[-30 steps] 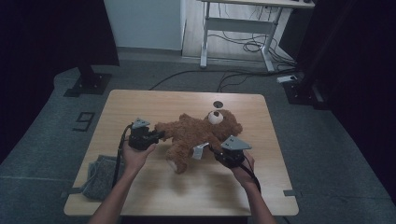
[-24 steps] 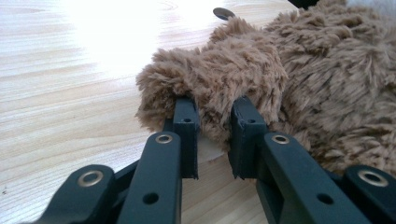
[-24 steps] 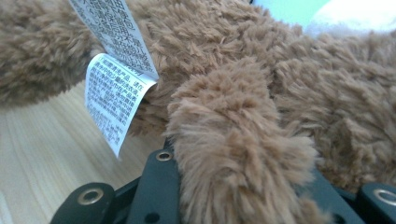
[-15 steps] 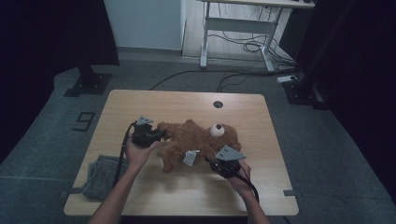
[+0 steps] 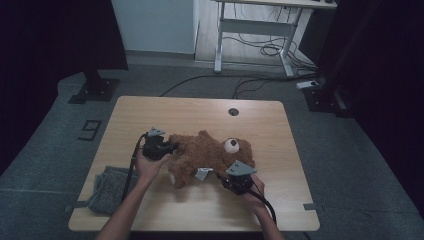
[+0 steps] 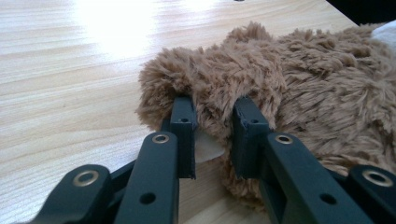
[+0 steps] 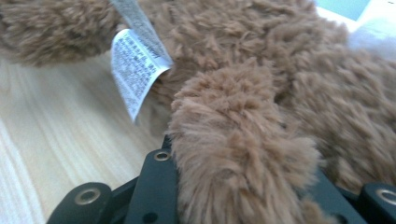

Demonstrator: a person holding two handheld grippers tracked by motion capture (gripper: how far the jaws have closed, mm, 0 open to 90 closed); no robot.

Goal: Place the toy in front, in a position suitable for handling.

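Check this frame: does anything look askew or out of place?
Nothing damaged or spilled. The teddy bear lies sprawled on the table, a limb in each gripper, and a grey cloth hangs over the table's near-left edge.

Brown teddy bear [image 5: 210, 155] lying on the table.
Fluffy, white muzzle, white tag; sprawled mid-table, seemingly on its back, head toward the right edge.

Shaggy brown plush teddy bear [image 5: 210, 155] with a cream muzzle, pinched between matte black fingers [image 6: 183, 126]. Beside the fingers, a white sewn-in label [image 7: 135, 70] with fine dark print. Beneath them, pale wood-grain tabletop [image 5: 280, 200].
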